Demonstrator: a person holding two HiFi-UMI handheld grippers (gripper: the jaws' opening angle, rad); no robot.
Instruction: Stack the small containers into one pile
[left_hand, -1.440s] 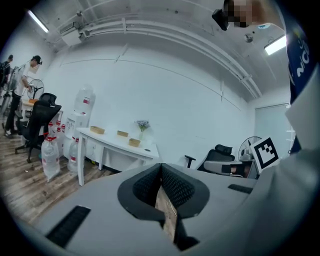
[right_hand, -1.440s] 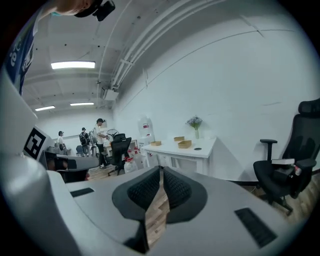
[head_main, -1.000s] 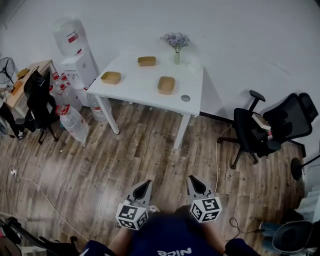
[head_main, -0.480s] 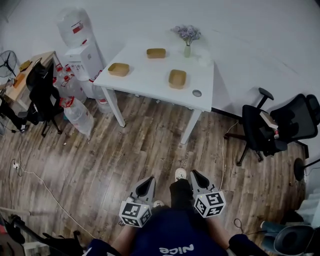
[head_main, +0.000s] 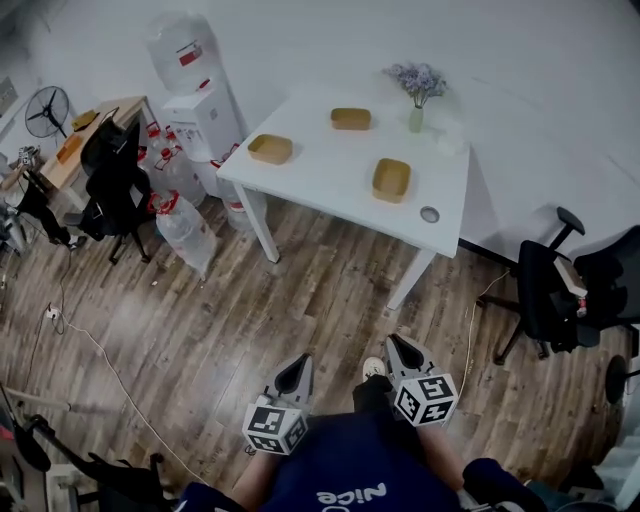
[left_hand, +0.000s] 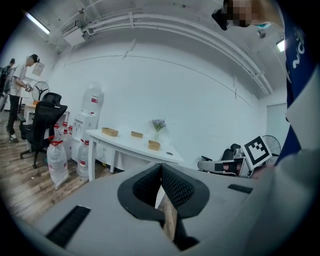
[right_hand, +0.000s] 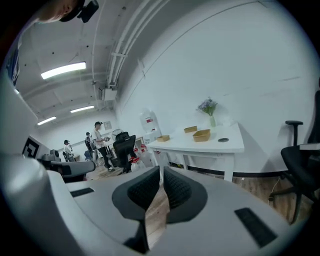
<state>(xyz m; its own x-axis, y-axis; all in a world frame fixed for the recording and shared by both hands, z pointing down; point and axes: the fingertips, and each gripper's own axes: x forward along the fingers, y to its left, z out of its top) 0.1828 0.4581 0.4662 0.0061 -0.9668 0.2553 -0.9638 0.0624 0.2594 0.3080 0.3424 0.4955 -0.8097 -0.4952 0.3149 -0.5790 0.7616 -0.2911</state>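
3 tan containers (head_main: 391, 180), white table (head_main: 325, 160), brown wood-grain floor (head_main: 200, 300), black chair (head_main: 540, 300), purple flowers (head_main: 418, 78).

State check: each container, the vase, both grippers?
left container: upright, empty, unstacked
back container: upright, empty, unstacked
front container: upright, empty, unstacked
vase: upright, holding flowers
left gripper: fingers shut, nothing held
right gripper: fingers shut, nothing held

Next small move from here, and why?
Probably step closer to the white table: all three containers sit apart on it, none stacked, and both the left tool and right tool are shut, empty and over the floor, well short of its edge.
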